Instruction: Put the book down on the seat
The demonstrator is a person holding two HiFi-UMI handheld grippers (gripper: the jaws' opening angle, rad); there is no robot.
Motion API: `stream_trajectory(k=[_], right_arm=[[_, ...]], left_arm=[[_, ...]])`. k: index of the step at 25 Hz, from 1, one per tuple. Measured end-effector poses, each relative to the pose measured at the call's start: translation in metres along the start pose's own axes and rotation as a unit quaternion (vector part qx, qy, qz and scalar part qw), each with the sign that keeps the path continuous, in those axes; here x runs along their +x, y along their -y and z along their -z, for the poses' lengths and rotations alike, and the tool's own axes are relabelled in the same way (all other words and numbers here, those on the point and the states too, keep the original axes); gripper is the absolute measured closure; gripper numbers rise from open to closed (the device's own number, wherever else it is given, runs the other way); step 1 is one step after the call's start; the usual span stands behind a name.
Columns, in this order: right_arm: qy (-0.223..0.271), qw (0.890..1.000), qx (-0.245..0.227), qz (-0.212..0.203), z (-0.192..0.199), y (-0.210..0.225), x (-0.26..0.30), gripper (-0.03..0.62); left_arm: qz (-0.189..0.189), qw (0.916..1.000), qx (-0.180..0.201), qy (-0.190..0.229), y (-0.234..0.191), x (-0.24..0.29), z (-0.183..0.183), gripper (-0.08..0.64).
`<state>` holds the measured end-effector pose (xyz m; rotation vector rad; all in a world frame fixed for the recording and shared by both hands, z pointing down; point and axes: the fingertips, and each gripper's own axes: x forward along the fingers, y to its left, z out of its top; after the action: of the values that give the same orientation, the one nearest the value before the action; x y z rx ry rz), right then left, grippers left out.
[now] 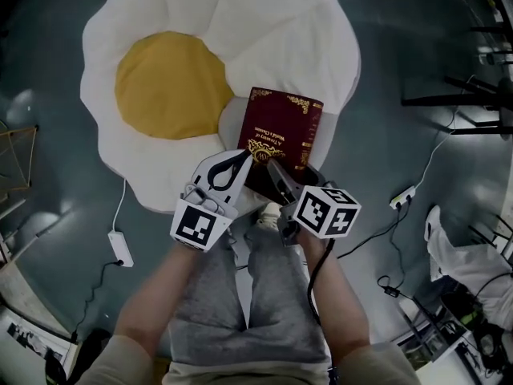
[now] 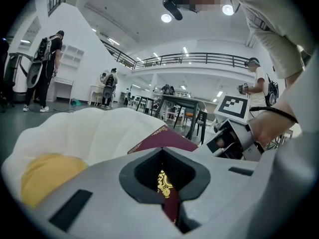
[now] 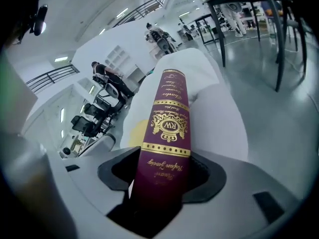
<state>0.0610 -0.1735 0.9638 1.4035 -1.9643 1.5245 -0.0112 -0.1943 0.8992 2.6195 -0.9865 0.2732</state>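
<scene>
- Two grippers carry one object, a maroon hardback book (image 1: pixel 282 131) with gilt ornament. They hold it by its near end over the near right lobe of the seat (image 1: pixel 264 30), a fried-egg floor cushion, white with a yellow yolk patch (image 1: pixel 172 85).
- Hold 1, left gripper (image 1: pixel 239 163): the jaws are nearly together, pinched on a thin part of the book's near edge. This is probably one cover board alone, since the left gripper view shows only a sliver of maroon and gilt in the slot.
- Hold 2, right gripper (image 1: pixel 276 176): the jaws stand wide, clamped across the full thickness of the book. The spine (image 3: pixel 167 128) faces its camera and runs away toward the seat.
- Position: the book slopes, with its far end low toward the white fabric. Whether that end already touches the seat cannot be told from the head view.
- Handling, judged: stiff boards and a thick block of pages make it rigid and fairly heavy, so it should not sag. The smooth cover looks slippery, and a hold on one board alone could let the pages swing open.
- Best hold, judged: across the whole thickness near the spine, as the right gripper has it.
- Seat, judged: it looks soft and yielding, so a book released near the rim may tilt or slide off. A spot further in is safer.
</scene>
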Motion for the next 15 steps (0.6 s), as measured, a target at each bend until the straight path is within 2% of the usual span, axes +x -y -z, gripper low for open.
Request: stream_trajectory(k=[6, 10, 15], right_arm=[[0.006, 1.000, -0.013, 0.026, 0.009, 0.014, -0.016, 0.322], [0.001, 0.996, -0.071, 0.062, 0.010, 0.025, -0.028, 0.293], [0.009, 0.983, -0.150, 0.103, -0.001, 0.035, -0.048, 0.284]], left_arm=[[0.000, 0.9999, -0.009, -0.008, 0.004, -0.001, 0.007, 0.555], [-0.002, 0.9998, -0.013, -0.014, 0.007, -0.003, 0.010, 0.555], [-0.016, 0.9993, -0.033, -0.010, 0.006, -0.006, 0.000, 0.555]])
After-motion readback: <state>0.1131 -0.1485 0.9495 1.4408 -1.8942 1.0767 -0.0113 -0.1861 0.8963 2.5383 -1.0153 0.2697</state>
